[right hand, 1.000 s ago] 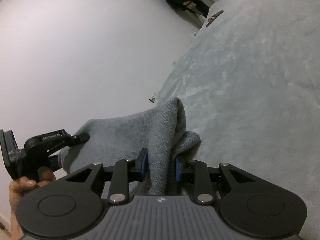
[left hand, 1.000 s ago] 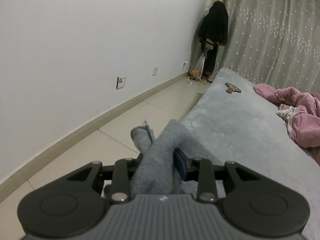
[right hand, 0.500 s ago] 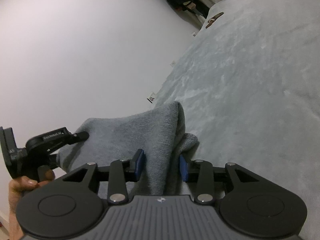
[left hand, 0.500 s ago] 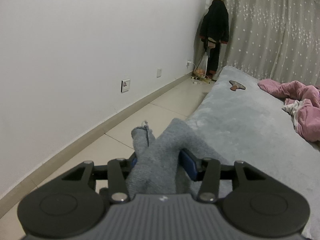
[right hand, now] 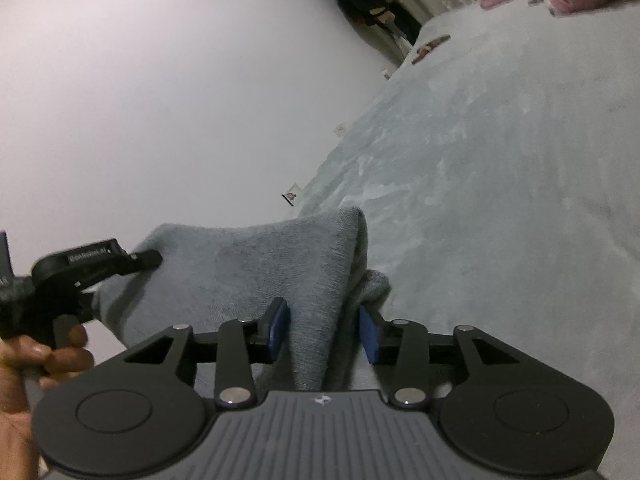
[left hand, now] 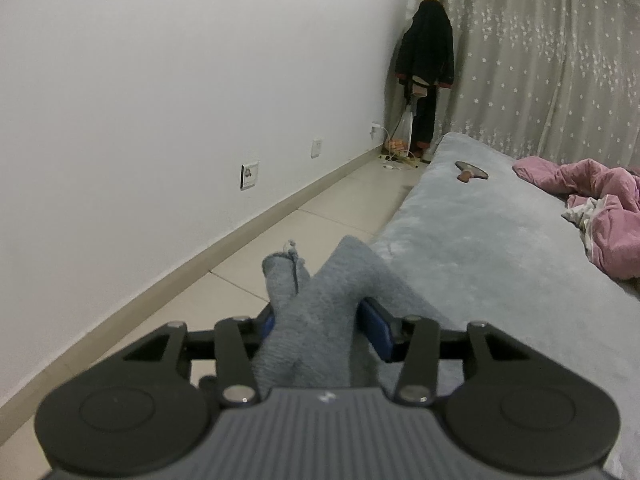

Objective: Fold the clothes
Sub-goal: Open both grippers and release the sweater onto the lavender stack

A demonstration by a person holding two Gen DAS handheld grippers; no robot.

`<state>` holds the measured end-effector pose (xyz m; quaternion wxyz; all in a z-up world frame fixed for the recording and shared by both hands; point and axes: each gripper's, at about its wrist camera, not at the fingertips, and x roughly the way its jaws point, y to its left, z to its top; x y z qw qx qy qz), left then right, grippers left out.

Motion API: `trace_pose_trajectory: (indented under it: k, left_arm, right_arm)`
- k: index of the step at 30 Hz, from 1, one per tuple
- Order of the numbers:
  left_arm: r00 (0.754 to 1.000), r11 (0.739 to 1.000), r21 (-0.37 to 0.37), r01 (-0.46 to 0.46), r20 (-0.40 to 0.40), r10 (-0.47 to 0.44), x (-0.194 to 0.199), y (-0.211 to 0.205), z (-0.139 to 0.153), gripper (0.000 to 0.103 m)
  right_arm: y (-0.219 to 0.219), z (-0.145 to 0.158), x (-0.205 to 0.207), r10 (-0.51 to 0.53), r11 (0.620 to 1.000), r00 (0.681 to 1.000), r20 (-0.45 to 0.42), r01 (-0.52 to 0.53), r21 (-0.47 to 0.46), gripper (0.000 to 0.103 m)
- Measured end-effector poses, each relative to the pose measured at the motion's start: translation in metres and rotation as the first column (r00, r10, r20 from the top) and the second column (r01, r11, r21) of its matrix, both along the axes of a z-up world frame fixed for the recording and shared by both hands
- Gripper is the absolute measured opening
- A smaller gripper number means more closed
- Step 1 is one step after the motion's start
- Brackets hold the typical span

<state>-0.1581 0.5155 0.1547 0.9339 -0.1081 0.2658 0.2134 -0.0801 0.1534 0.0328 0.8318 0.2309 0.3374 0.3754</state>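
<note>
Grey cloth [right hand: 248, 276]: bunched over the bed [right hand: 500, 200] edge
Left tongs [left hand: 316, 320]: parted, cloth between pads
Right tongs [right hand: 324, 328]: parted, fold loose between pads

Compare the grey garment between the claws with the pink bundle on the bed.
Colour: the grey garment is plain grey; the pink bundle is pink with a whitish piece tucked in.
Pose: the grey garment spans from left claw to right claw at the near edge of the bed; the pink bundle lies crumpled far across it, no claw near.
Both are soft fabric, neither neatly folded.
</note>
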Motion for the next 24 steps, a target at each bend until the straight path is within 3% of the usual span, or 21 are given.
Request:
trace_pose_trajectory:
  k: [6,11,19,24]
  left_arm:
    - [0.998,0.998,0.032,-0.057,0.013,0.056,-0.014,-0.001,0.005,0.049]
    - [0.995,0.991,0.101,-0.091,0.037,0.088,-0.03,-0.009,0.016,0.05]
    - [0.997,0.984,0.176,0.02,0.071,-0.033,-0.052,-0.05,0.034,0.054]
    - [0.995,0.983,0.176,0.047,0.077,-0.062,-0.061,-0.059,0.034,0.054]
  right_arm:
    - [0.002,0.008,-0.006,-0.027,0.996,0.997,0.072,0.033,-0.077,0.045]
    - [-0.001,0.017,-0.015,-0.063,0.991,0.991,0.119,0.077,-0.111,0.045]
    - [-0.004,0.032,-0.019,-0.115,0.982,0.98,0.163,0.137,-0.13,0.045]
    - [-0.006,0.048,-0.025,-0.129,0.982,0.973,0.193,0.152,-0.111,0.045]
